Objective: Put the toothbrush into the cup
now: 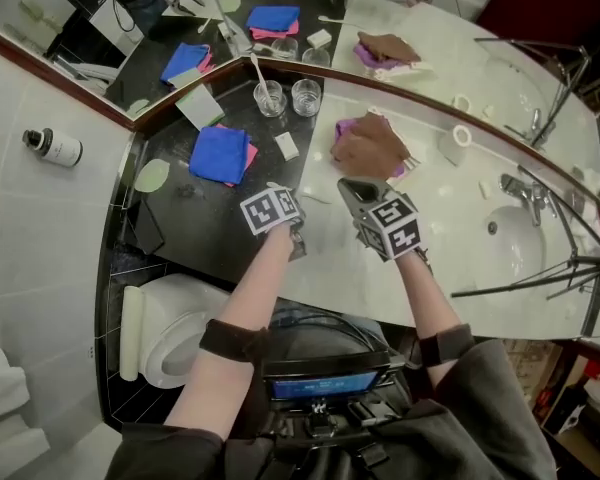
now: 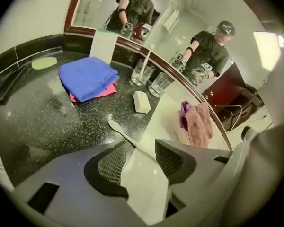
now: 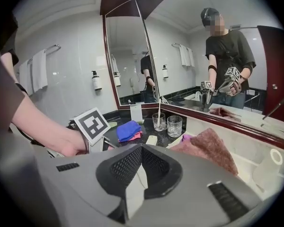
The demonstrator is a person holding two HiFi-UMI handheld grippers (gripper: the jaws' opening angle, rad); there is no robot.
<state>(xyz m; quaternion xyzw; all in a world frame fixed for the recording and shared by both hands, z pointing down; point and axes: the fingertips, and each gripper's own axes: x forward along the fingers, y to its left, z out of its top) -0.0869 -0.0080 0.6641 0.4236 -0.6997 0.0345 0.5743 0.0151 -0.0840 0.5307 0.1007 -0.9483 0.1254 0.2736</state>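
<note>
Nearest: a toilet (image 1: 155, 333) sits below the counter's left end, over dark floor tiles. Both forearms reach over the counter (image 1: 210, 233), which is black speckled stone at left and pale glossy stone at right. Left hand-held gripper (image 2: 138, 146): jaws spread and tilted down at the counter, pinching nothing. The toothbrush (image 2: 120, 130) lies flat on the counter across the black/pale seam. Its head is on the black stone and its handle runs back in between the spread jaws; pad contact is not evident. Right hand-held gripper (image 3: 141, 150): jaws pressed together with nothing in them, held over the pale stone beside the left one. Next out on the black stone is a white soap (image 2: 141, 101). Left of it is a folded blue cloth (image 2: 87, 77) on top of a pink cloth (image 2: 106, 91). A green pad (image 1: 152, 175) lies further left, near the wall. On the pale side, a brown towel (image 1: 370, 148) lies bunched over a purple cloth (image 1: 345, 128). At the back edge two clear cups stand side by side against the mirror frame. The left cup (image 1: 270, 99) has a white stick (image 1: 258, 71) leaning in it; the right cup (image 1: 306, 96) looks empty. A pale card (image 1: 200, 106) leans just left of them. The toothbrush is well short of both cups. To the right is a white basin (image 1: 525, 243) with a chrome tap (image 1: 520, 190). A mirror (image 1: 460, 38) runs the length of the counter's back. The tiled wall (image 1: 40, 218) at left carries a small bottle (image 1: 55, 146).
</note>
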